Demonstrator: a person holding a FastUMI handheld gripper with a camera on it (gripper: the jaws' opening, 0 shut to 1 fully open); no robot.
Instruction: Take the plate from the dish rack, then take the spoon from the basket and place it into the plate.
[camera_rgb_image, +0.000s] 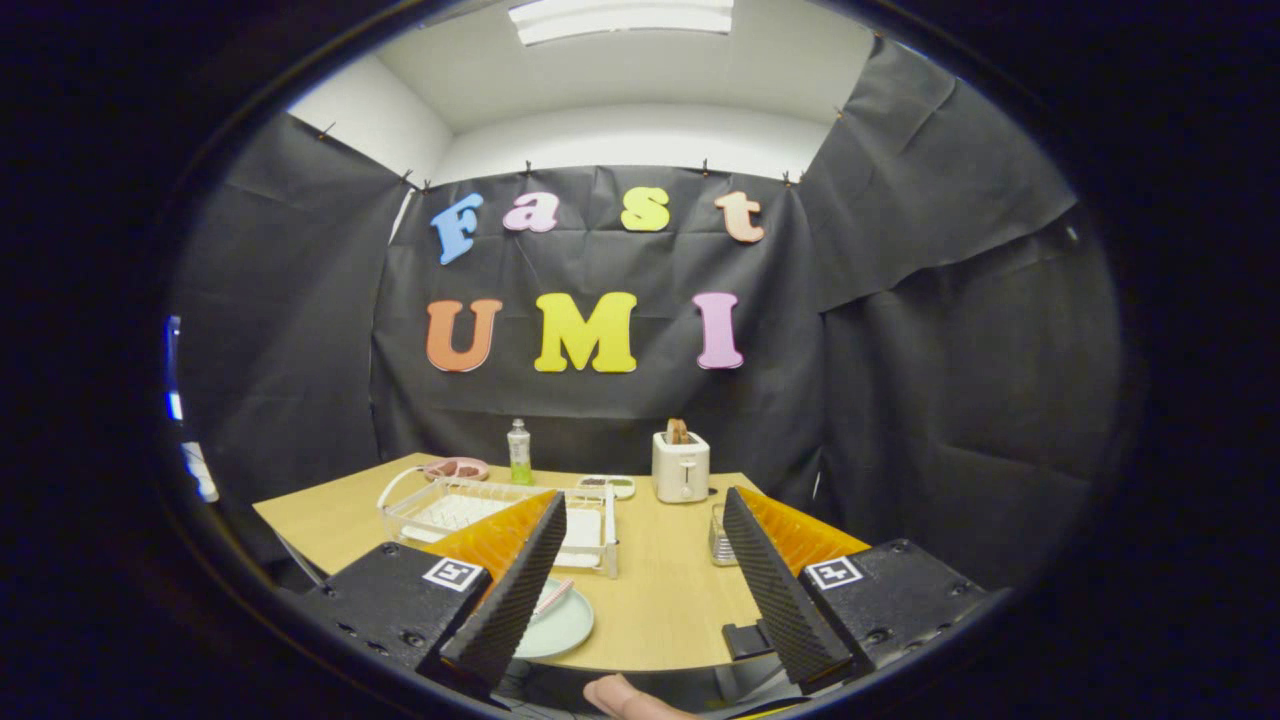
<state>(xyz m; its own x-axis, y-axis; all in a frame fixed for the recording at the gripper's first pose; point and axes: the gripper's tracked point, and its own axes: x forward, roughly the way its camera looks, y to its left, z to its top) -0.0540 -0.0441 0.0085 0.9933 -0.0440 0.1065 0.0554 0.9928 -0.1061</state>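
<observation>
My gripper (640, 525) is open, held above the near edge of the wooden table (660, 600), with nothing between its two black ridged fingers (515, 590). A pale green plate (560, 625) lies flat on the table beside the left finger, partly hidden by it. A spoon with a pink striped handle (553, 596) rests in the plate. The white wire dish rack (470, 510) stands beyond the left finger. A small metal mesh basket (721, 538) sits just beside the right finger's tip.
At the back of the table stand a white toaster (681, 466) with bread in it, a green-capped bottle (519, 453), a pink dish (456, 468) and a small tray (607, 485). A fingertip (625, 698) shows below the table's near edge. A small black object (745, 640) sits by the right finger.
</observation>
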